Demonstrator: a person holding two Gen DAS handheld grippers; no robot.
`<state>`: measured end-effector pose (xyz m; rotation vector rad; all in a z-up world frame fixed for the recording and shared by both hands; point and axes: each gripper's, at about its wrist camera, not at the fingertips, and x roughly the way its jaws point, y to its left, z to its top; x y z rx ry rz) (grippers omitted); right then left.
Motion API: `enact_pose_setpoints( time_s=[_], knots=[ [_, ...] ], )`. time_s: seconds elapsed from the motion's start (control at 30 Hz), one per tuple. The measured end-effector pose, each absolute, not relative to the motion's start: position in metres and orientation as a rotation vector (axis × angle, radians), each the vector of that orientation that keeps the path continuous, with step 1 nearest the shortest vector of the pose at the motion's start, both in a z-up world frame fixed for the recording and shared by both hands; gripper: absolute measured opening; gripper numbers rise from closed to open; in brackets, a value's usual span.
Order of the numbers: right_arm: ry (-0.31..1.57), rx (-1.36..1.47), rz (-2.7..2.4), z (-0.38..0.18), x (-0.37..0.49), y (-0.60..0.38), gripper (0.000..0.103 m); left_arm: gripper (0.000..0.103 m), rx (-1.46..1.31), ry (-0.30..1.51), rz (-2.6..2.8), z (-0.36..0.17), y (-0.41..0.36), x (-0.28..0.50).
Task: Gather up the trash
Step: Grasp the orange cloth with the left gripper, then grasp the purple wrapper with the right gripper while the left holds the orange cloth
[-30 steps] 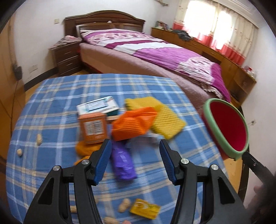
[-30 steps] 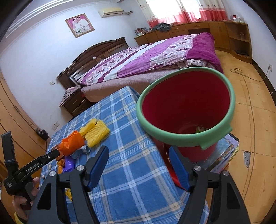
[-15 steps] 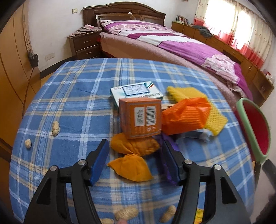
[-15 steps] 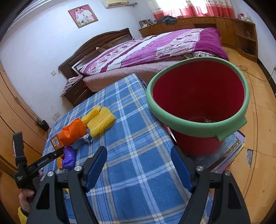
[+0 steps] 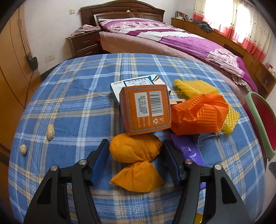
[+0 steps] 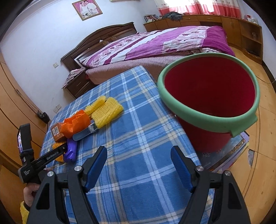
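2 blue pads of the left hand-held gripper (image 5: 136, 161) are closing around the orange wrapper (image 5: 136, 160) near the surface's front edge, while the right hand-held gripper (image 6: 138, 168) hovers spread beside the red bin (image 6: 209, 101), awaiting trash.

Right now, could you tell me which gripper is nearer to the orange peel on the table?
Left. The left gripper has its closing jaws either side of the orange peel. The right gripper hangs open over bare tablecloth near the red bin, well away from it.

bed (image 5: 172, 39) — purple cover | nightstand (image 5: 82, 43) | wood floor (image 6: 258, 120) | bright window (image 5: 224, 15)
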<state>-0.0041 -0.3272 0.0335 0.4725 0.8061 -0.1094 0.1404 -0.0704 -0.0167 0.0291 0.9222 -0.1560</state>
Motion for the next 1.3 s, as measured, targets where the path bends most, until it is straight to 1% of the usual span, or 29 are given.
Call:
enact_pose_setpoints(
  time_s=[0.07,0.1,0.17,0.3,0.53,0.9,1.0,1.3],
  knots=[
    [0.809,0.465,-0.101,0.035,-0.002,-0.323,0.078,0.043,0.022,0.919,-0.173,-0.015,-0.069,0.138],
    [0.810,0.459,-0.094,0.035,-0.001,-0.320,0.078,0.034,0.014,0.920,-0.181,-0.014,-0.068,0.136],
    [0.811,0.449,-0.080,0.038,0.001,-0.315,0.078,0.027,-0.010,0.923,-0.193,-0.012,-0.065,0.133],
    [0.814,0.427,-0.051,0.042,0.009,-0.302,0.078,0.025,-0.065,0.908,-0.208,-0.003,-0.053,0.123],
    [0.833,0.375,0.037,0.045,0.031,-0.265,0.078,0.025,-0.109,0.864,-0.205,0.015,-0.027,0.104],
    [0.919,0.261,0.131,0.024,0.067,-0.203,0.078,0.025,-0.174,0.871,-0.128,0.008,0.016,0.097],
    [0.935,0.245,0.130,0.018,0.074,-0.196,0.074,0.025,-0.188,0.873,-0.118,0.005,0.025,0.097],
    [0.949,0.208,0.139,0.009,0.082,-0.177,0.058,0.025,-0.202,0.867,-0.124,0.003,0.032,0.097]
  ],
)
